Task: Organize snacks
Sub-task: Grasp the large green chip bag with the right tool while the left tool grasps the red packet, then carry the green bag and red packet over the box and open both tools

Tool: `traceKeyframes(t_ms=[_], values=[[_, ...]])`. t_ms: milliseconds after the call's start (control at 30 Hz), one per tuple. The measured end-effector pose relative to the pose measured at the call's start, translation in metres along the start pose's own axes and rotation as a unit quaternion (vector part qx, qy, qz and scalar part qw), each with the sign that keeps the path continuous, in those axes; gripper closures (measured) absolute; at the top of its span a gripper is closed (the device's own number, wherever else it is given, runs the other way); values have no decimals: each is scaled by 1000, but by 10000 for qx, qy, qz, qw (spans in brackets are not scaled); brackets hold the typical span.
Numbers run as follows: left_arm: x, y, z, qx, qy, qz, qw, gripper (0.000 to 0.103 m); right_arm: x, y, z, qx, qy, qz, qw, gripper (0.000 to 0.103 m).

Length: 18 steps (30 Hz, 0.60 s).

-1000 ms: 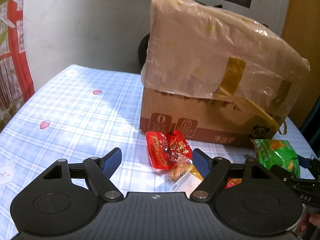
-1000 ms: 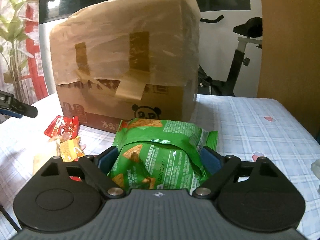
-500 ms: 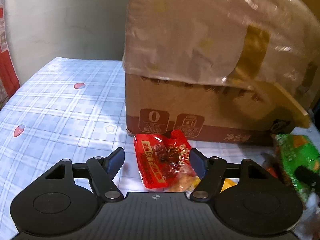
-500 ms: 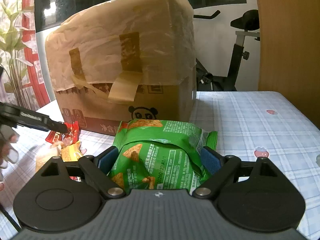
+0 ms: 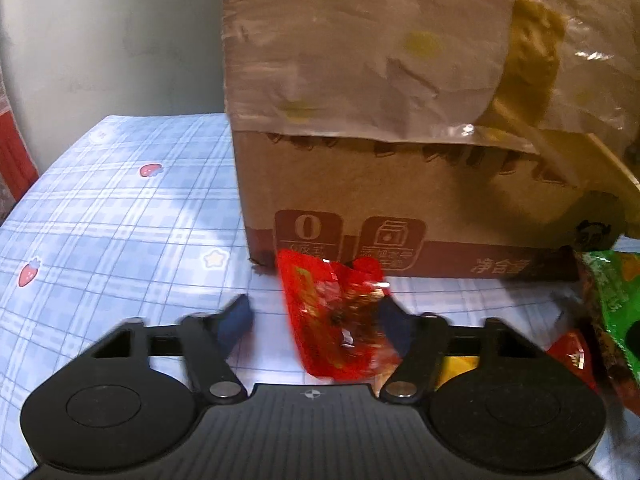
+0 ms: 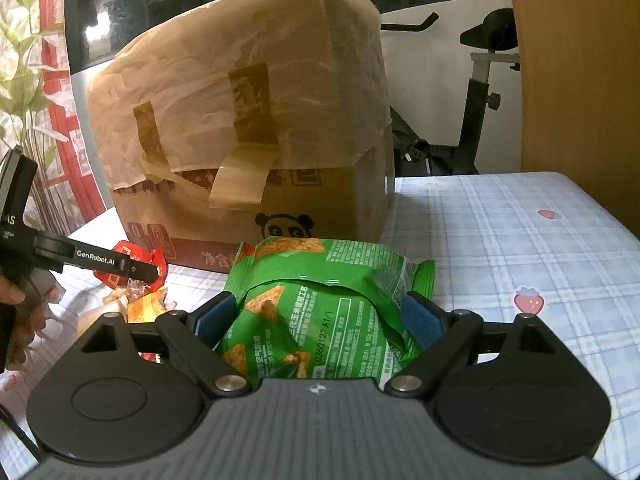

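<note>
Brown cardboard fills the middle of the scene: a big box stands on the table, its upper part wrapped in crinkled translucent plastic and strips of yellowish tape, with a panda face printed low on its front. Under it lies a pale blue checked tablecloth dotted with small strawberries. Behind the table, to the right of the box, stands a black exercise bike, and a red-patterned curtain hangs on the far left.

In front of the box rests a green snack bag, puffy and printed with triangular crisps. The right gripper has its blue pads on either side of this bag, pressing into its flanks, so the claw is clamped on it, standing wide.

To the left of the green bag lies a small heap of packets. Among them is a red snack packet, close to the foot of the box. The left gripper straddles it, its jaws closing: the right finger touches the packet's edge, while the left finger is clear of it, with bare cloth between. An orange packet lies just beside the red one. A hand holds the left gripper's handle.
</note>
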<state>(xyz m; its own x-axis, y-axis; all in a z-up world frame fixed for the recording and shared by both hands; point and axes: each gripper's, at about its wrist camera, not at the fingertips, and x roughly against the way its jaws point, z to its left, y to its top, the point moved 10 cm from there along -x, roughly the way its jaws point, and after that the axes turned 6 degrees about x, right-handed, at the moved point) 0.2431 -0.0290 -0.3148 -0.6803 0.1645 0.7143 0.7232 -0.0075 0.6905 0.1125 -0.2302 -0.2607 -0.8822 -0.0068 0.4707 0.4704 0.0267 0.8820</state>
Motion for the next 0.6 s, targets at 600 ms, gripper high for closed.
traceKeyframes(t_ms=[600], values=[[65,10,1,-19,-264,-444,9987,87,2,0,0,-21,26,5,10000,12]])
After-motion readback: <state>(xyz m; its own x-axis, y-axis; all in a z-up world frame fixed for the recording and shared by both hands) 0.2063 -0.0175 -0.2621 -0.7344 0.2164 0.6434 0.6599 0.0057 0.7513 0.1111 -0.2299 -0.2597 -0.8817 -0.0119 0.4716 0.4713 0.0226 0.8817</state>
